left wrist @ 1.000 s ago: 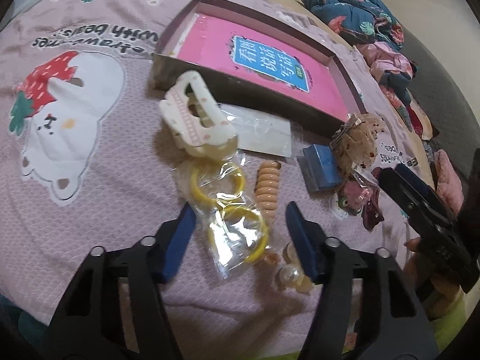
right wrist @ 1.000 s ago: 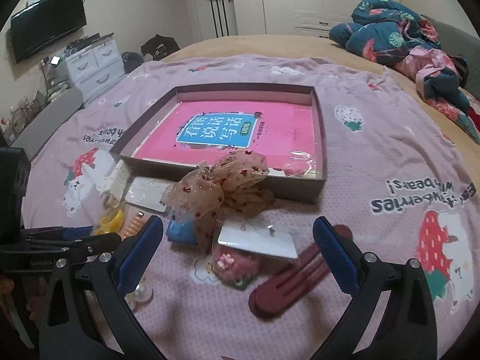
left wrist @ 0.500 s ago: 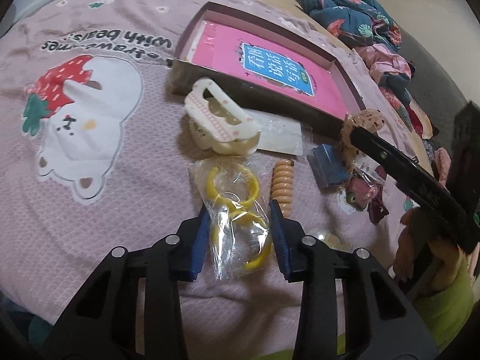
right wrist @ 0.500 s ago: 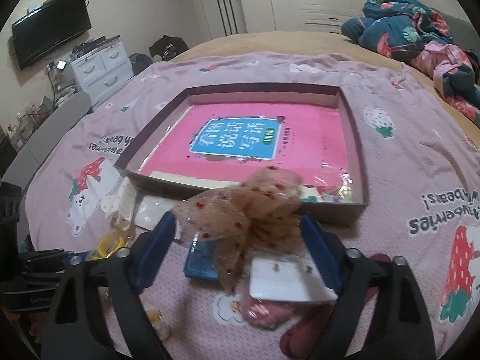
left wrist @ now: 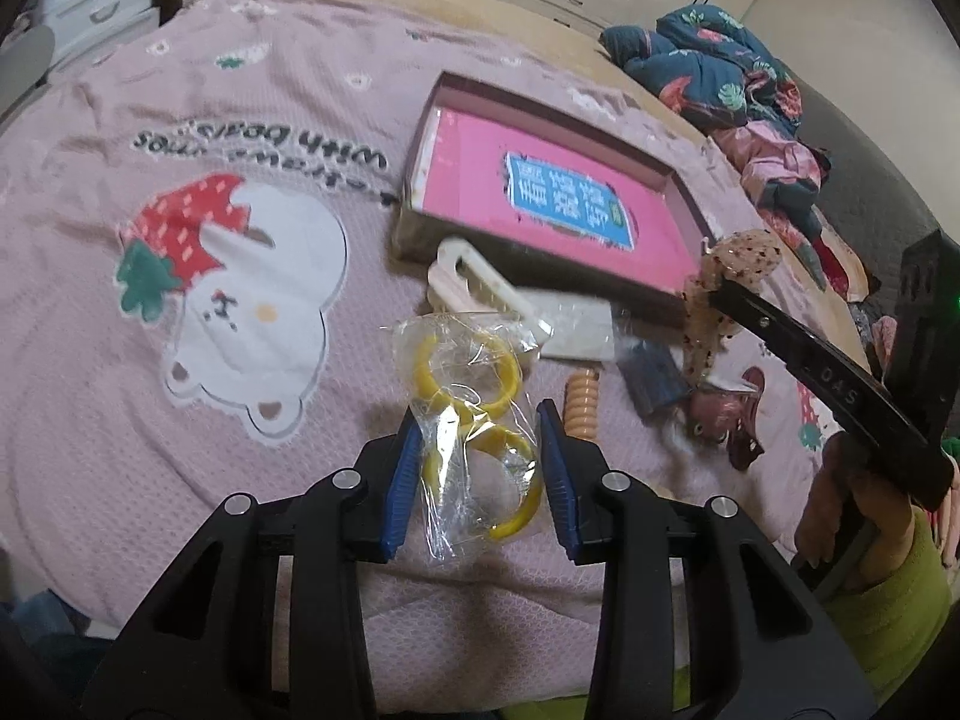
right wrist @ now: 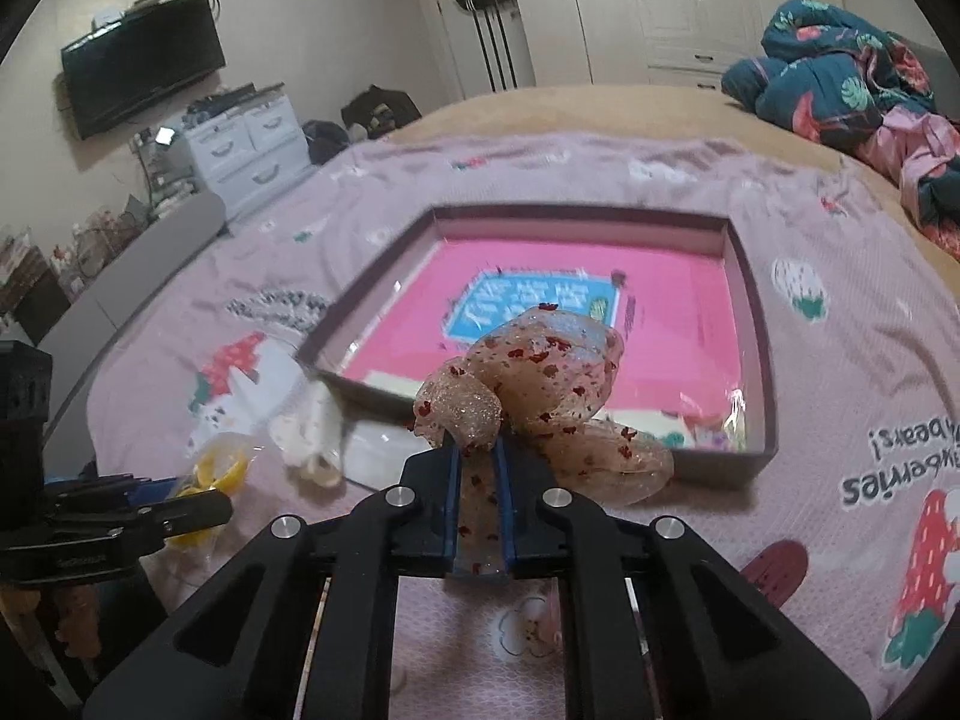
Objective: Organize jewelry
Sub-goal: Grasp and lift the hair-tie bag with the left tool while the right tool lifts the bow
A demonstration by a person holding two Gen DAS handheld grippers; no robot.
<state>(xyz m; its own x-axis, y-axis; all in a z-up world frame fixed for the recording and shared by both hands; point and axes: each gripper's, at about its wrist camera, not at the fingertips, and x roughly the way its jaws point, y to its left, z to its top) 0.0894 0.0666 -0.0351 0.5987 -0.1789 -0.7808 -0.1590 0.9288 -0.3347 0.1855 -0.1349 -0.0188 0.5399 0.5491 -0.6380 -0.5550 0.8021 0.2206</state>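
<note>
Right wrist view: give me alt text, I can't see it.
The right tongs are shut on a sheer bow with red flecks, held in front of the open box with a pink book inside, on a pink bedspread.

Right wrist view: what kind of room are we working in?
A bedroom, most likely: the work surface is a bed under a pink strawberry-bear blanket, with white wardrobes, a wall-mounted TV and a bundled quilt behind.

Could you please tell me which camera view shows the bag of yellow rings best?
The left wrist view: the bag of yellow rings sits centred and close between the left gripper fingers. The right wrist view shows only a small yellow patch at its left edge, partly hidden.
</note>
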